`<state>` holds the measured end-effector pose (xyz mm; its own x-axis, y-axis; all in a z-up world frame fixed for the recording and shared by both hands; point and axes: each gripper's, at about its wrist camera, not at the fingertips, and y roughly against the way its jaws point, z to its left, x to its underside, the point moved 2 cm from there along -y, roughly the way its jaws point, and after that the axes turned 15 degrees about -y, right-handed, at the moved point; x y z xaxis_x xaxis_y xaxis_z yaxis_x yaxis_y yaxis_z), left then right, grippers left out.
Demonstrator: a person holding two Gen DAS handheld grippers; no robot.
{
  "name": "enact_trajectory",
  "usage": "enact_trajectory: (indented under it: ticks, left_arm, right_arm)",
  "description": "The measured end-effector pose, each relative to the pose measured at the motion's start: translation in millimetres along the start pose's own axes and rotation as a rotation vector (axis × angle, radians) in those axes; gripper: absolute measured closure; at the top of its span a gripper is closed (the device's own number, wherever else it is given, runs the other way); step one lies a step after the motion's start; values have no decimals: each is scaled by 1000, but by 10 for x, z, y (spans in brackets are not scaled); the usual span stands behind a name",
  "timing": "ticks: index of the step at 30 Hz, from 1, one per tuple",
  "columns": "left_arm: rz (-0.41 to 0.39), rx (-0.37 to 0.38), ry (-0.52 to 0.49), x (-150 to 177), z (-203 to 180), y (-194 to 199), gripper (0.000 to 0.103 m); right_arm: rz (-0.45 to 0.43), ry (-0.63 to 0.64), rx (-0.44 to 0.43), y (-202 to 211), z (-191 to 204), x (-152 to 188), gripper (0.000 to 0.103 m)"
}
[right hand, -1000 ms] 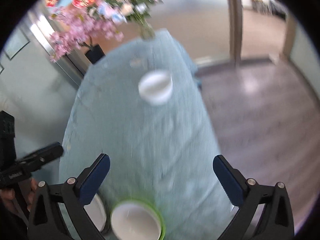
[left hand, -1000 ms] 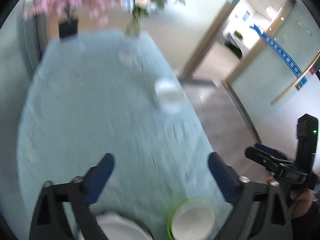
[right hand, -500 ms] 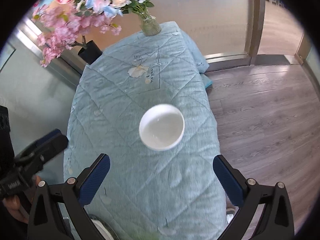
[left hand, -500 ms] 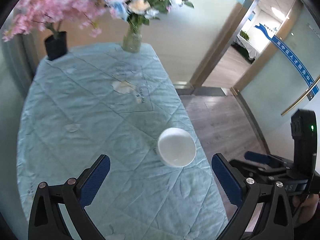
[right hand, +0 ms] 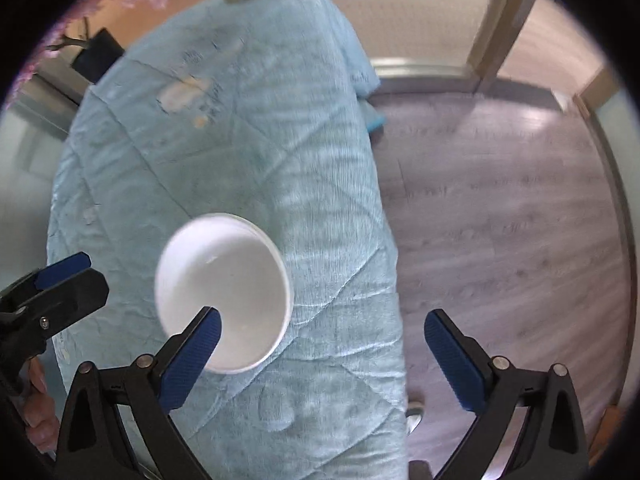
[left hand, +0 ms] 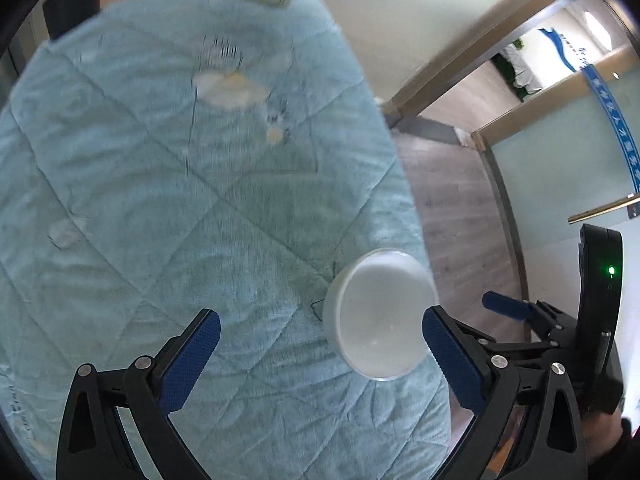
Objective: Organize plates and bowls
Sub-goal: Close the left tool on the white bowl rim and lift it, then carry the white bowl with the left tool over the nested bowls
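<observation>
The white bowl [right hand: 222,292] near the blue quilt's [left hand: 160,200] right edge has been closed in on since half a second ago, so pickup looks imminent, with the right gripper [right hand: 322,354] and left gripper [left hand: 320,354] both spread wide, nothing held.

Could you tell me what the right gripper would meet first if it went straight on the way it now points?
Probably the blue quilted cloth near the table's edge. The right gripper is open, the white bowl lies by its left finger, off centre; depth is unclear.
</observation>
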<state>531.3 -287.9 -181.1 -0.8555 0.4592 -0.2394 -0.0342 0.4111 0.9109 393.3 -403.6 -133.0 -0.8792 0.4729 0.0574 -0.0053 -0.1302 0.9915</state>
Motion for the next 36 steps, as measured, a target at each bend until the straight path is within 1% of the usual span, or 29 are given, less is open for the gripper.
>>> enact_trajectory:
  ticks: [2, 3, 4, 5, 7, 8, 10, 11, 12, 13, 14, 15, 16, 17, 19, 21, 24, 29, 33, 36]
  left_arm:
    - [20, 30, 4, 23, 25, -111, 2]
    - [31, 41, 6, 20, 42, -180, 2]
    - [49, 57, 5, 23, 57, -269, 3]
    - [53, 68, 8, 29, 61, -301, 4]
    - [63, 75, 14, 28, 88, -384, 7]
    - [69, 74, 7, 24, 87, -422, 10]
    - [83, 68, -16, 20, 63, -485, 17]
    - [90, 64, -22, 15, 58, -517, 27]
    - [103, 62, -26, 18, 55, -554, 36]
    - [119, 67, -26, 25, 58, -608, 41]
    - [127, 66, -26, 26, 54, -638, 54]
    - [145, 64, -30, 37, 55, -678, 61]
    - [159, 72, -26, 52, 63, -724, 62]
    - [163, 85, -16, 64, 70, -745, 65]
    - [148, 117, -14, 74, 64, -751, 73]
    - [138, 134, -23, 67, 27, -742, 84]
    - [129, 122, -40, 58, -32, -724, 90]
    - [137, 76, -63, 40, -132, -724, 94]
    - [127, 32, -82, 68, -199, -557, 95]
    - [104, 14, -99, 99, -232, -352, 95]
  right_arm:
    - [14, -6, -4, -99, 7, 0, 10]
    - [22, -14, -10, -150, 8, 0, 19]
    - [35, -22, -14, -197, -5, 4, 33]
    - [50, -31, -13, -234, -13, 11, 39]
    - [78, -52, -10, -320, -36, 10, 57]
    - [85, -59, -16, -346, -41, 7, 61]
    - [92, -67, -37, -360, -45, 2, 73]
    - [95, -71, -46, -365, -38, 4, 76]
    - [100, -76, -57, -371, -19, 9, 84]
    - [110, -78, -68, -378, 1, 18, 95]
    - [128, -79, -77, -391, 24, 31, 97]
    - [125, -79, -71, -388, 40, 34, 97]
    - [113, -77, -65, -380, 57, 31, 97]
    - [106, -74, -62, -376, 76, 33, 97]
    - [82, -79, -59, -363, 98, 28, 97]
    - [68, -88, -53, -364, 125, 1, 97]
    - [52, -88, -38, -348, 157, 25, 97]
    - [47, -91, -39, -336, 178, 50, 97]
    - [47, -79, -38, -278, 217, 91, 98]
    - [24, -66, -41, -124, 293, 145, 98]
